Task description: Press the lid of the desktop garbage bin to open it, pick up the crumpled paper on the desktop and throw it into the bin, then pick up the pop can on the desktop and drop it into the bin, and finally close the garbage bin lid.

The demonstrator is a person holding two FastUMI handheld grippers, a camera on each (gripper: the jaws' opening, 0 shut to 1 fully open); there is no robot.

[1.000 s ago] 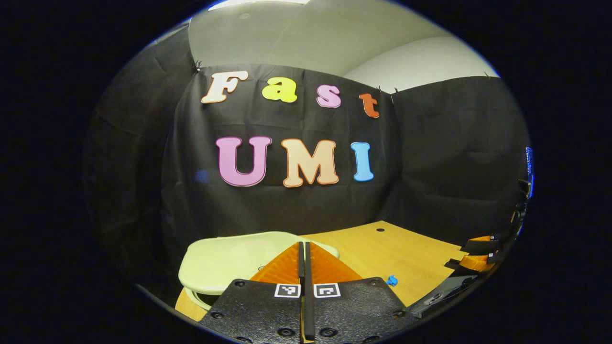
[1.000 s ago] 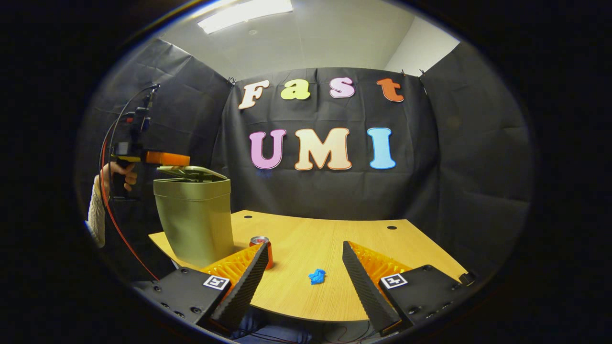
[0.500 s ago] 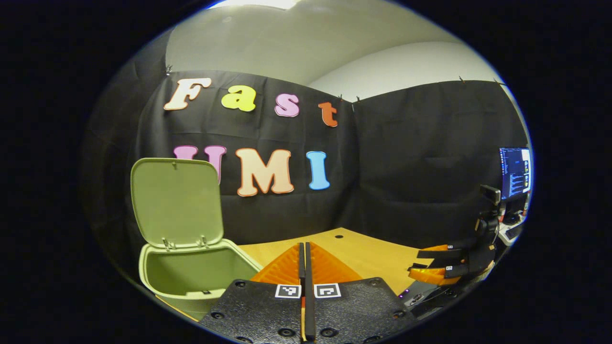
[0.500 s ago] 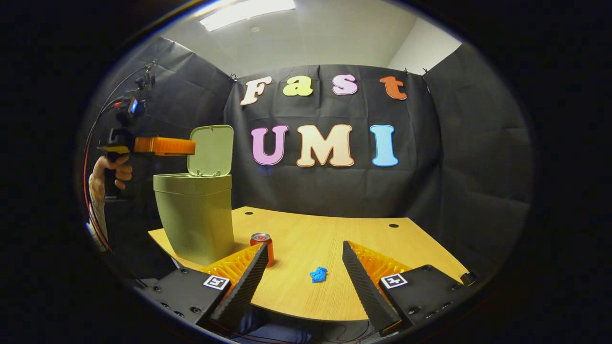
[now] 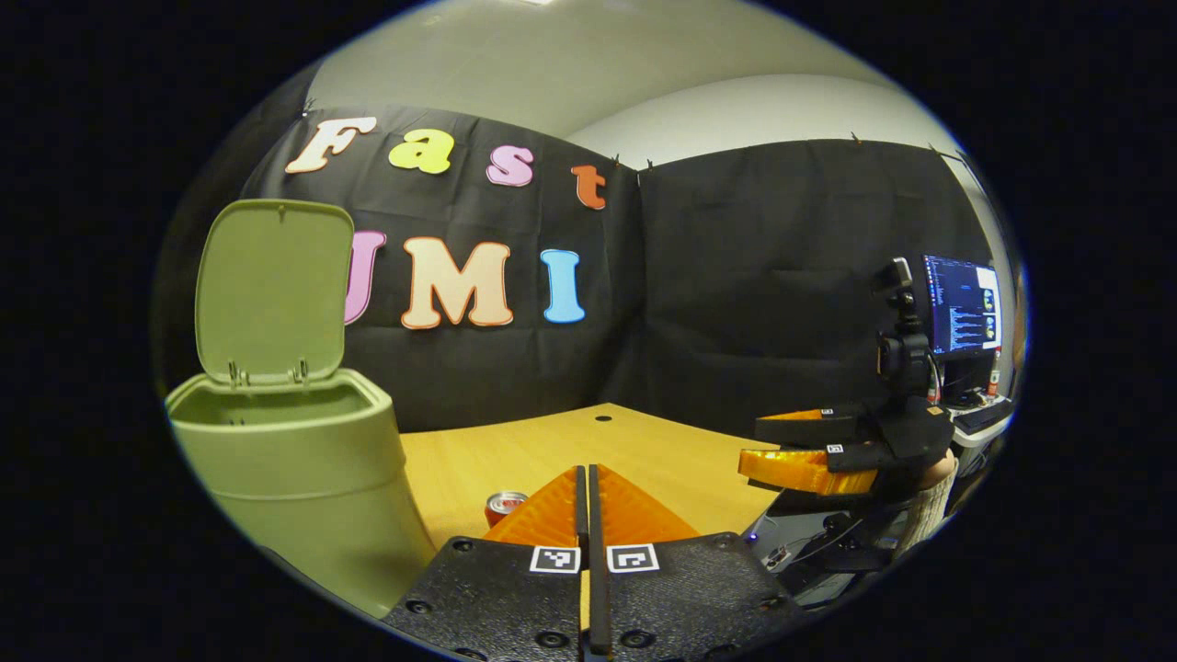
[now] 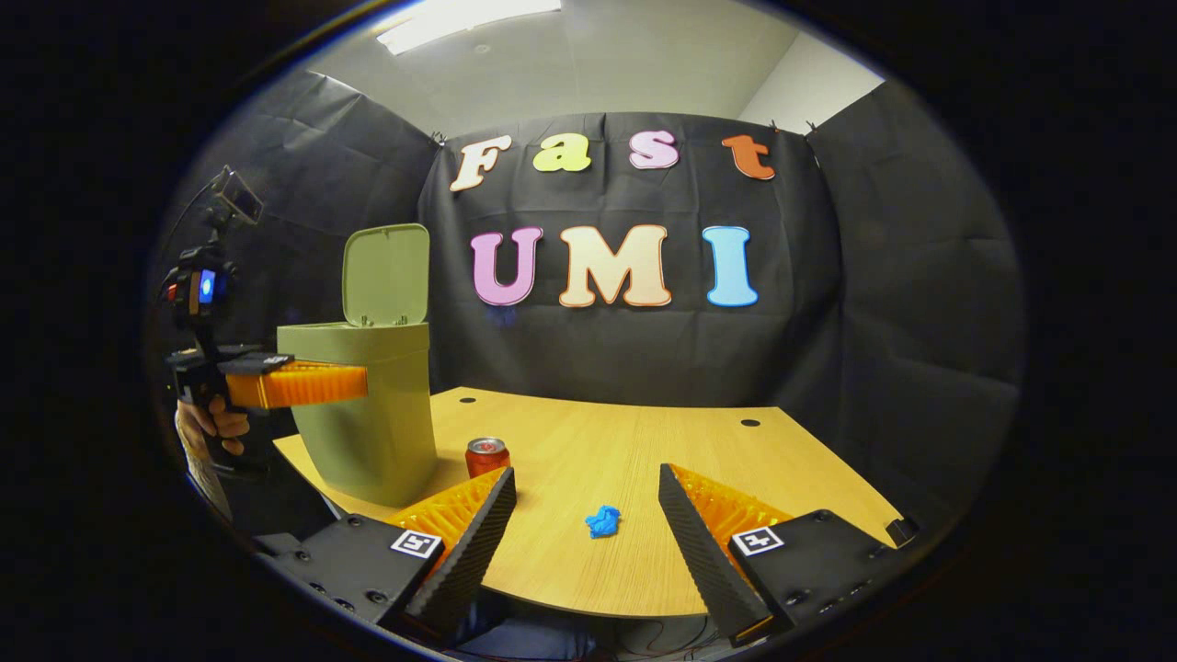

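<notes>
with the bin (image 6: pixel 368 405) at left of the right gripper view standing lid-up, the paper (image 6: pixel 603 520) lies low centre between the spread fingers of the right gripper (image 6: pixel 588 542), likely light and squashy, best pinched across its middle; the left gripper (image 5: pixel 587 496) is closed, empty.

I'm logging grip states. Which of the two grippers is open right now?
The right gripper: its fingers stand wide apart above the table, framing the crumpled paper. The left gripper has its fingers pressed together.

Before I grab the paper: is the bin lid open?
Open. The lid stands upright on its hinges above the bin, whose mouth shows in the left gripper view.
</notes>
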